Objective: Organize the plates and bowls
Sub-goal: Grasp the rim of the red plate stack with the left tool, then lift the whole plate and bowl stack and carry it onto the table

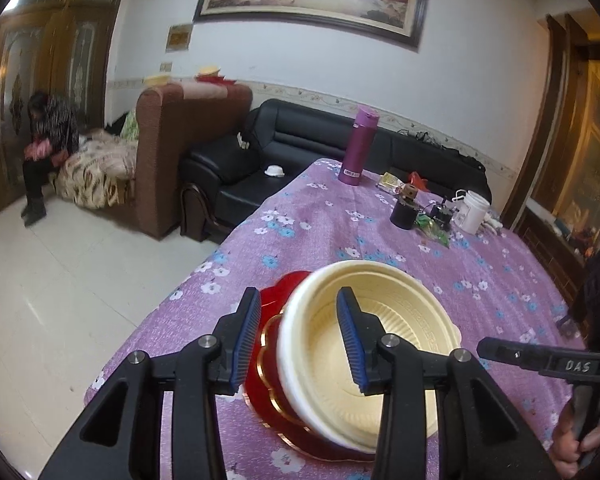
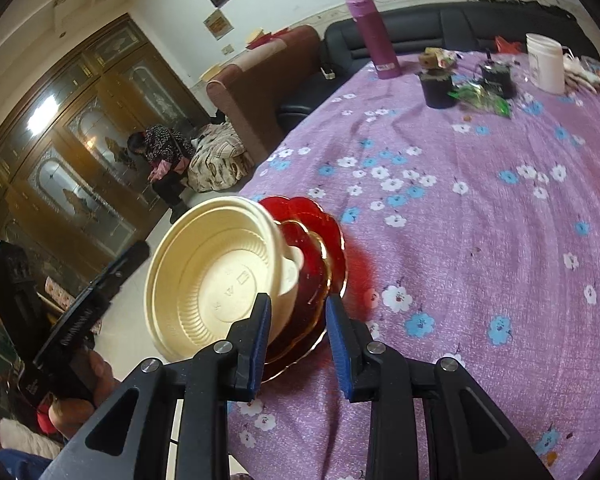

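Bowl (image 1: 364, 344) and red plates (image 2: 316, 248) sit stacked near the table's (image 1: 480, 280) left edge, the cream bowl tilted on top. Your left gripper (image 1: 300, 340) straddles the bowl's near rim, jaws apart and not pressing. Your right gripper (image 2: 298, 344) brackets the plates' edge, also unclenched. Level the bowl before you let go fully, and back both tools straight out so nothing slides floorward.
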The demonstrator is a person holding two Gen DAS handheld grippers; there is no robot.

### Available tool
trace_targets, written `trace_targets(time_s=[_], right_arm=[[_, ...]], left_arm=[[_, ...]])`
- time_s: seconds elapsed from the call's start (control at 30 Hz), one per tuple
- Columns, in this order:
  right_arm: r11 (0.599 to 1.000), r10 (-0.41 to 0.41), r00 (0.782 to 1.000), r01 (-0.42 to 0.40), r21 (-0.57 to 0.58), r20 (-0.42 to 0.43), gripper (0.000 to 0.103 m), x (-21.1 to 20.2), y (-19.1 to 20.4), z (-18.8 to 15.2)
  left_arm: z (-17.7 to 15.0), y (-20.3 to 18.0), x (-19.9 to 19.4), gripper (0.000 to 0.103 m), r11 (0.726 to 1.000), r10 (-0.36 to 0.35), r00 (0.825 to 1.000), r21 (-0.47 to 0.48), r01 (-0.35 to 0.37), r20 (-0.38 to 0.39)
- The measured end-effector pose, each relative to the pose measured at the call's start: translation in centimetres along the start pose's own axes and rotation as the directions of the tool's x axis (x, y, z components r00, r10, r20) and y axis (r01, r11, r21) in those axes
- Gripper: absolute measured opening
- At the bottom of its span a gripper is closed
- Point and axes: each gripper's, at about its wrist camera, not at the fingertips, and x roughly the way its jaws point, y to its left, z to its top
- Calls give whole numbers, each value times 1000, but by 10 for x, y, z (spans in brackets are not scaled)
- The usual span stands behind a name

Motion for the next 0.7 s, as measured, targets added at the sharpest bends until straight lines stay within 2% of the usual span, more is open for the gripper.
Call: trace_targets(time_s=[0.13, 0.33, 0.43, 0.63, 0.7], right_arm=[[1000, -15, 1000, 15, 20, -9, 31, 2, -9, -1], [997, -40, 999, 42, 62, -33, 31, 11, -22, -2], [996, -50, 998, 53, 75, -46, 31, 17, -28, -3], [994, -58, 996, 64, 85, -70, 31, 28, -35, -5], [995, -54, 995, 61, 84, -79, 31, 32, -34, -6]], left_arm=[[3, 30, 0, 47, 999, 27, 999, -37, -28, -41], [-9, 61, 17, 47, 997, 57, 987, -38, -63, -152], [-22, 62, 28, 25, 999, 33, 976, -2, -34, -217], [-29, 59, 34, 25, 999, -51, 970, -15, 48, -239], [-29, 56, 35, 25, 999, -53, 969, -3, 54, -242]])
